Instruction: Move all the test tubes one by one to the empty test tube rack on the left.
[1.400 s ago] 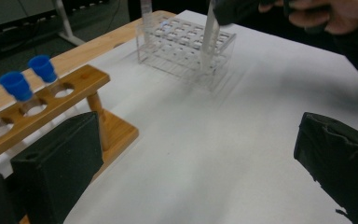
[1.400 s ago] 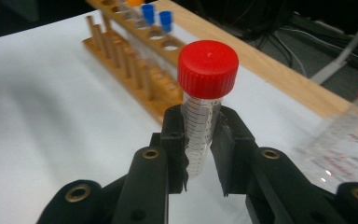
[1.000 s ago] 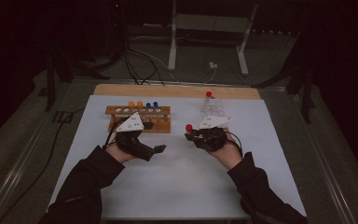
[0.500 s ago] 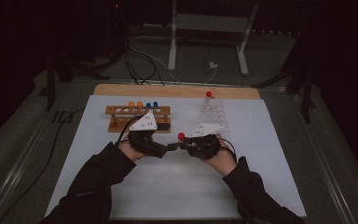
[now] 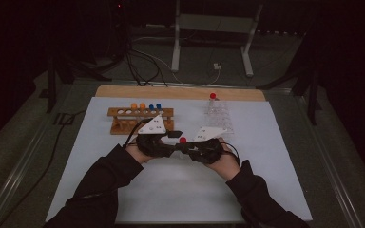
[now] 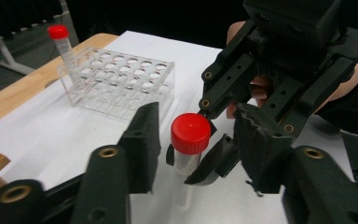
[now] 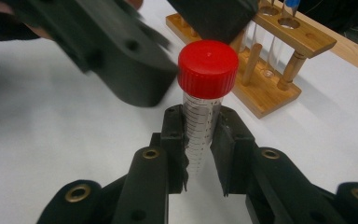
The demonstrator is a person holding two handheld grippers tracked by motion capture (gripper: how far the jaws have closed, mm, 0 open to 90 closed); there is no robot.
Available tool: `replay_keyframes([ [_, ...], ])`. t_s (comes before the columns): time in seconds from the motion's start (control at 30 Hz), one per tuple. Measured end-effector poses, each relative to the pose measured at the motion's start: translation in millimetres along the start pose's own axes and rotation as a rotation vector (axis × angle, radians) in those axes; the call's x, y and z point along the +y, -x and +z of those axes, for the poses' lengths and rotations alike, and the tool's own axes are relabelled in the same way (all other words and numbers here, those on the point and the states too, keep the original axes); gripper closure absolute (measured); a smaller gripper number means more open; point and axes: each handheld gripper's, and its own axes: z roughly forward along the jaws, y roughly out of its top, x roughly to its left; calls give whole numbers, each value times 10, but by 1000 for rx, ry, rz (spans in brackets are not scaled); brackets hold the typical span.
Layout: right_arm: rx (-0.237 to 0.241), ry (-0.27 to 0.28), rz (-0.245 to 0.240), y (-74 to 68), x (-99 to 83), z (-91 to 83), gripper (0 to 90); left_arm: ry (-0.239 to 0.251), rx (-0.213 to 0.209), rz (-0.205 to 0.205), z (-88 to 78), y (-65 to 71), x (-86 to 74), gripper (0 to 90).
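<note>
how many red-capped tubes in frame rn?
2. One red-capped tube is clamped upright in the right gripper, between the left gripper's pads. The other stands in the clear rack's far corner.

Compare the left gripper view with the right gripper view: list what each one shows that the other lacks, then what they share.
Left gripper view: the clear plastic rack with one red-capped tube standing in it, and the left gripper, whose jaws have just been closing around the cap, not yet pressing it. Right gripper view: the wooden rack and the graduation marks on the tube. Both: the red-capped tube, upright, clamped by the right gripper, and the white mat.
</note>
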Motion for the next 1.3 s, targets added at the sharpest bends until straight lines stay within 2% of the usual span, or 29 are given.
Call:
replay_keyframes([
  [0.3, 4, 4, -3, -11, 10, -17, 746, -26, 4, 11, 48, -1, -27, 693],
  [0.5, 4, 0, -4, -13, 2, -7, 746, -39, 2, 23, 51, -11, -31, 711],
  [0.83, 8, 9, 10, -3, 12, -10, 729, -42, 24, 44, 38, 7, 1, 717],
  [0.87, 11, 15, 18, 2, 12, -13, 672, -41, 23, 43, 33, 6, 6, 717],
  [0.93, 20, 21, 26, 16, 10, -21, 625, -38, 29, 44, 12, 5, 19, 717],
  [1.17, -13, 44, 54, 51, 4, -120, 427, -27, 42, 52, -85, -26, 66, 717],
  [1.3, -11, 56, 68, 70, -9, -172, 359, -22, 58, 51, -138, -53, 95, 717],
])
